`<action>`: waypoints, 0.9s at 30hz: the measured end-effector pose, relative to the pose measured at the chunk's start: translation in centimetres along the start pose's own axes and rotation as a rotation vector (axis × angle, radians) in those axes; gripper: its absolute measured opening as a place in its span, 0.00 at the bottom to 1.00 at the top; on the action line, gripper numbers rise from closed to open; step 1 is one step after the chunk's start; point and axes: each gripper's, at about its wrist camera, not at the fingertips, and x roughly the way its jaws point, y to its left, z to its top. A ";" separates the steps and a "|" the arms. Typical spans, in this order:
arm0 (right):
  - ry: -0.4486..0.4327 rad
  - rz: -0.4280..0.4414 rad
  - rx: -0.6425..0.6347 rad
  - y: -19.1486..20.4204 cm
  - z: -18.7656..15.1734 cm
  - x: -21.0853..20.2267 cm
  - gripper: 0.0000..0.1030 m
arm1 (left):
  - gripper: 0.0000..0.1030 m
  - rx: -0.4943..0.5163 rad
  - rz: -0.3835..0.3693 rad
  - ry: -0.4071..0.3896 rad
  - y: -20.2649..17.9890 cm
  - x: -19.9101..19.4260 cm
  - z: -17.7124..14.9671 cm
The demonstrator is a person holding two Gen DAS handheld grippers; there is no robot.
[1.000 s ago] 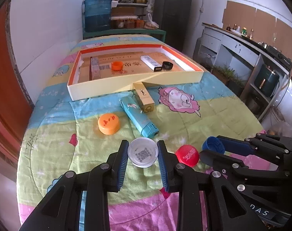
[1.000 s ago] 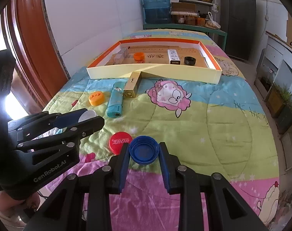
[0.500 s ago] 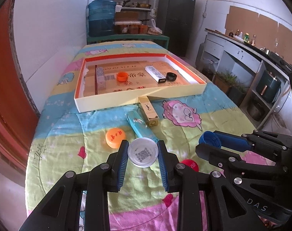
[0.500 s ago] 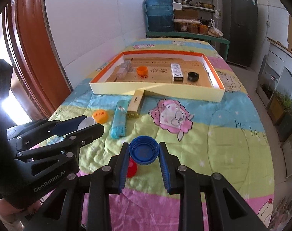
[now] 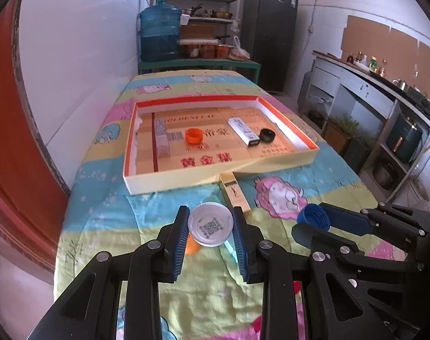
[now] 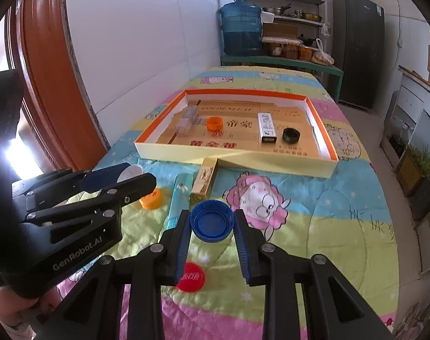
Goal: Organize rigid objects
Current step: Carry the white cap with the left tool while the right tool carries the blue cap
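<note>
My left gripper is shut on a white lid with a QR code and holds it above the quilt. My right gripper is shut on a blue cap, also lifted; it shows at the right of the left wrist view. The shallow orange-rimmed box lies ahead and holds an orange cap, a white box, a black cap and a clear block. An orange cap, a teal box, a gold box and a red cap lie on the quilt.
The table is covered with a cartoon quilt. A white wall and a red door frame run along the left. A water jug and shelves stand beyond the table's far end. A counter is on the right.
Both grippers have risen and moved forward toward the box, each still holding its cap. The loose items on the quilt now sit lower, partly under the fingers.
</note>
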 end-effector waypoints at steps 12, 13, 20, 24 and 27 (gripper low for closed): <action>-0.023 -0.005 0.006 -0.7 2.3 0.6 0.29 | 0.30 0.007 0.009 -0.025 -0.4 0.5 3.0; -0.025 -0.003 0.007 -0.8 2.4 0.7 0.29 | 0.30 0.010 0.012 -0.033 -0.4 0.5 3.3; -0.028 -0.019 0.014 -1.4 4.1 1.8 0.29 | 0.30 -0.010 0.006 -0.041 -0.2 1.0 4.5; -0.026 -0.024 0.024 -1.8 4.7 2.3 0.29 | 0.30 -0.012 0.003 -0.042 -0.2 1.5 5.1; -0.026 -0.030 0.022 -2.0 5.1 2.6 0.29 | 0.30 -0.015 -0.002 -0.042 -0.1 1.9 5.6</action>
